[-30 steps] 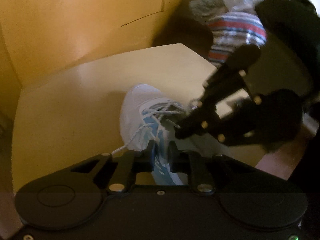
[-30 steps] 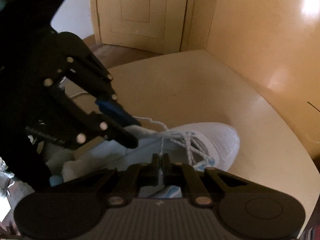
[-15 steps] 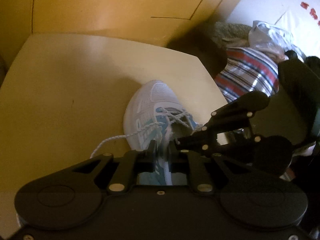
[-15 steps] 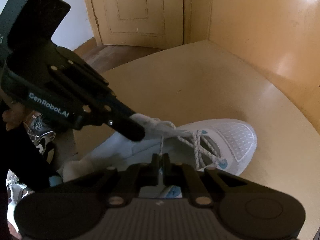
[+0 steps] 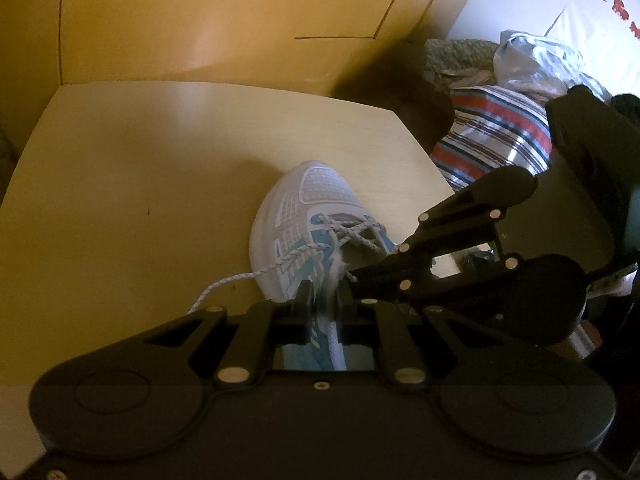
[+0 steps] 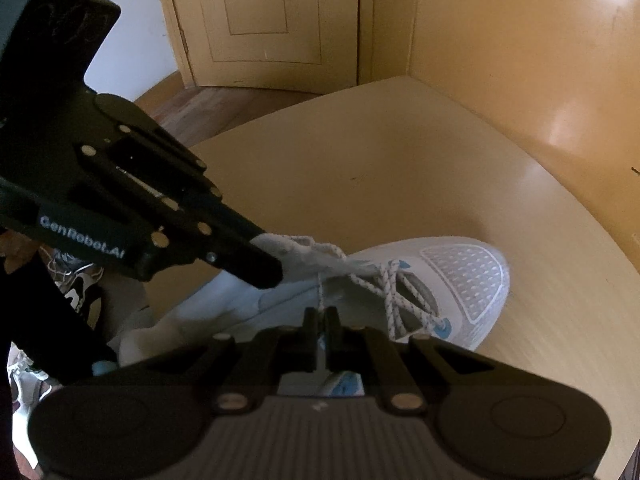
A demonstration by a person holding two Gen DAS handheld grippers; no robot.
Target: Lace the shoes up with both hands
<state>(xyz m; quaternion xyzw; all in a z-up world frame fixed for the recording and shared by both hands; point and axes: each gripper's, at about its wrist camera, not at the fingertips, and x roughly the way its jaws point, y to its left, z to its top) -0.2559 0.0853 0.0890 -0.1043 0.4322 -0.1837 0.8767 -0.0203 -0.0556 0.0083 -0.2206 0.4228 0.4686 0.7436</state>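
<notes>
**Both hand-held grippers at the shoe's tongue and lace**

Left wrist view: the white and blue shoe [image 5: 308, 224] stands on the yellow table [image 5: 140, 184], toe toward 12 o'clock. The left hand-held gripper [image 5: 325, 300] is nearly closed, its jaws narrow around the pale tongue [image 5: 334, 280] of the shoe at the throat. A loose end of the speckled lace [image 5: 240, 278] trails off the shoe toward 8 o'clock across the table. The right hand-held gripper [image 5: 354, 276] reaches in from 3 o'clock, its tips just beside the left one's. Beyond the table at 2 o'clock lie a striped cloth [image 5: 496, 132] and a plastic bag [image 5: 536, 56]; what the bag holds cannot be told.

Right wrist view: the shoe [image 6: 460, 280] lies with its toe toward 3 o'clock. The right hand-held gripper [image 6: 321, 320] is pinched closed on a strand of lace [image 6: 320, 290] that rises straight up to the eyelets. The left hand-held gripper [image 6: 276, 258] comes in from 9 o'clock and clamps the raised tongue [image 6: 304, 256]. A yellow door [image 6: 256, 20] stands at 12 o'clock.
</notes>
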